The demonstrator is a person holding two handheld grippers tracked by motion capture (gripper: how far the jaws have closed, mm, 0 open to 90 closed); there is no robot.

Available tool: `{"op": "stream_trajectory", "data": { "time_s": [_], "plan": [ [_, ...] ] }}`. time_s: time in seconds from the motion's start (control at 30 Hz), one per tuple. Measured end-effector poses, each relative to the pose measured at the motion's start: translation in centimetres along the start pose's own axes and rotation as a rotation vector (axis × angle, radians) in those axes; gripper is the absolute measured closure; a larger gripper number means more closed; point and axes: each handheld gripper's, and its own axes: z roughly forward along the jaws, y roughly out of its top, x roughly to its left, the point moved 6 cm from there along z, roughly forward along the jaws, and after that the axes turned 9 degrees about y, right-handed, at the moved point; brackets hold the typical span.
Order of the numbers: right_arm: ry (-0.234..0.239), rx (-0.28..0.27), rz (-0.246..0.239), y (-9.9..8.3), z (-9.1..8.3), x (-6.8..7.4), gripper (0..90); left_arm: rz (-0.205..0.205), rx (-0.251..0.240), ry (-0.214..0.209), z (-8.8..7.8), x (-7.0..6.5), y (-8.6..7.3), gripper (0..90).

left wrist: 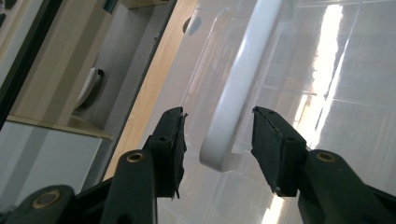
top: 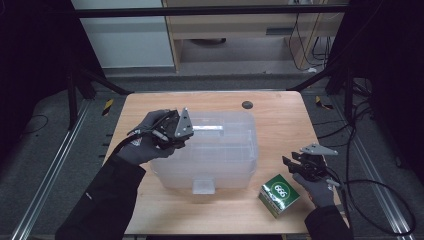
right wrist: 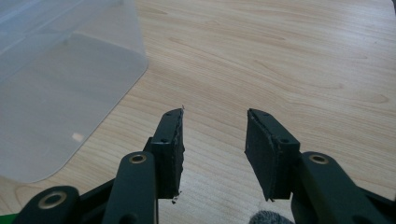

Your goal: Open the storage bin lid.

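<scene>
Two grippers at work. High view: left gripper (top: 172, 131) sits over the lid of the clear storage box (top: 235, 165), mid-table; right gripper (top: 300, 165) waits beside the green carton (top: 279, 194), likely on standby. Left gripper view: jaws part-open, straddling the white handle (left wrist: 236, 88), pads not pressing, set for a lift. Right gripper view: jaws part-open, empty, above bare table (right wrist: 289, 56).

clear lidded plastic bin (top: 220, 160) sits mid-table; its white lid handle (left wrist: 238, 88) lies flat.
</scene>
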Motion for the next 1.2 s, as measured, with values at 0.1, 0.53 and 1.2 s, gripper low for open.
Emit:
{"op": "stream_trajectory", "data": {
  "time_s": [0.1, 0.53, 1.2],
  "plan": [
    [0.0, -0.001, 0.001, 0.0, -0.1, 0.0, 58.0, 0.013, 0.007, -0.001, 0.3, -0.3, 0.1, 56.3],
    [0.037, -0.023, -0.013, 1.0, -0.9, 0.9, 62.5, 0.097, 0.034, 0.029, 0.8, -0.3, 0.7, 68.1],
    [0.097, -0.063, -0.064, 2.9, -2.2, 3.5, 67.2, 0.189, 0.051, 0.071, 0.7, -0.5, 0.9, 70.7]
  ]
}}
